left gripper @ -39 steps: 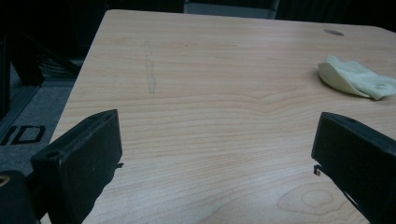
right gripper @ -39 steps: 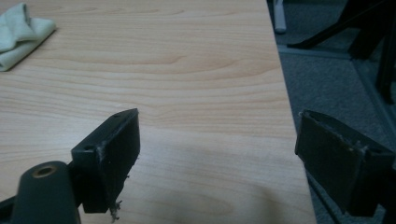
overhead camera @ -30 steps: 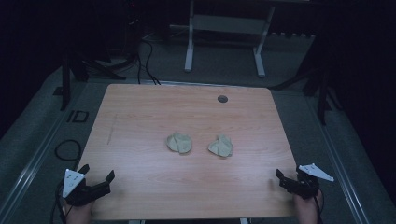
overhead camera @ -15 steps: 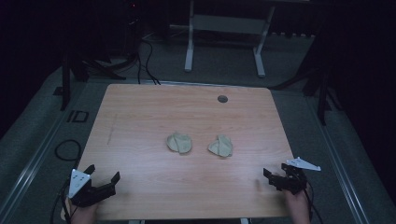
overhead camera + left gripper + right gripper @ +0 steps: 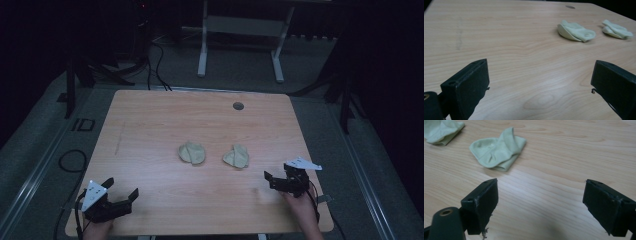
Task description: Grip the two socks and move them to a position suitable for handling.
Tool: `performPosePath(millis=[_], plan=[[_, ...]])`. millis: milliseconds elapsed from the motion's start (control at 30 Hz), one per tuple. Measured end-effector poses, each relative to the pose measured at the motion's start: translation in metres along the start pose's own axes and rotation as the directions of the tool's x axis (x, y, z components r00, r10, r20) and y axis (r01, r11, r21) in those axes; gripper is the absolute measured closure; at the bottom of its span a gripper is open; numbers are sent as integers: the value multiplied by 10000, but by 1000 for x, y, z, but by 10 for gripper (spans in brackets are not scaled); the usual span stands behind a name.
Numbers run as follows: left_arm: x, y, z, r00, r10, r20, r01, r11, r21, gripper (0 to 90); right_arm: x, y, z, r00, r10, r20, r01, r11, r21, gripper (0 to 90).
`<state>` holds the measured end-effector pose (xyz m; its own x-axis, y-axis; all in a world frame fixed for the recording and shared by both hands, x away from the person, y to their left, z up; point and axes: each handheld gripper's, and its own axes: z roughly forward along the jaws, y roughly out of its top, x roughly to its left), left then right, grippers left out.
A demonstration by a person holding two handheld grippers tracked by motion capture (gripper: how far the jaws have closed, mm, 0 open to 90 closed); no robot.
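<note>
Two crumpled pale green socks lie side by side in the middle of the wooden table (image 5: 165, 115): the left sock (image 5: 192, 153) and the right sock (image 5: 236, 156). My left gripper (image 5: 121, 188) hovers open at the near left corner, far from both. In the left gripper view (image 5: 540, 75) its jaws stand wide apart, with the left sock (image 5: 575, 31) and right sock (image 5: 616, 29) far ahead. My right gripper (image 5: 276, 176) is open near the front right, a short way from the right sock (image 5: 497, 151). The other sock (image 5: 441, 130) lies beyond it.
A small round dark hole (image 5: 238, 106) sits in the tabletop near the far edge. Behind the table stands a white desk frame (image 5: 202, 45). Cables (image 5: 70, 160) lie on the grey floor at the left.
Both grippers have moved inward over the table's front edge. The right one came left and forward toward the right sock. The socks have not moved.
</note>
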<state>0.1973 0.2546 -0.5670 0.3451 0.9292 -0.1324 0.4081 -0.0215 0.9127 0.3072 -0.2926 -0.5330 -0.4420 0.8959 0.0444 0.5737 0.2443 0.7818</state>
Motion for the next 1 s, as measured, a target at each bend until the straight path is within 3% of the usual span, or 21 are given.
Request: performPosePath(millis=[200, 533, 833, 867, 967, 1000], plan=[[3, 0, -1, 9996, -268, -32, 268, 9996, -95, 19, 17, 13, 19, 9986, -196, -496, 198, 9998, 29, 132], [3, -1, -2, 9999, -165, 22, 165, 9998, 65, 19, 43, 34, 50, 9928, -573, -1052, 605, 9978, 278, 138], [4, -1, -1, 9998, -149, 125, 148, 9998, 108, 19, 59, 49, 78, 9905, -711, -1174, 777, 9956, 531, 145], [4, -1, -1, 9998, -129, 144, 128, 9998, 125, 19, 59, 51, 85, 9905, -675, -1198, 754, 9952, 626, 196], [5, -1, -1, 9998, -145, 128, 144, 9998, 101, 19, 60, 54, 92, 9913, -667, -1136, 751, 9946, 714, 203], [5, -2, 0, 9998, -145, 160, 142, 9998, 153, 19, 59, 55, 98, 9917, -723, -1063, 810, 9935, 795, 249]])
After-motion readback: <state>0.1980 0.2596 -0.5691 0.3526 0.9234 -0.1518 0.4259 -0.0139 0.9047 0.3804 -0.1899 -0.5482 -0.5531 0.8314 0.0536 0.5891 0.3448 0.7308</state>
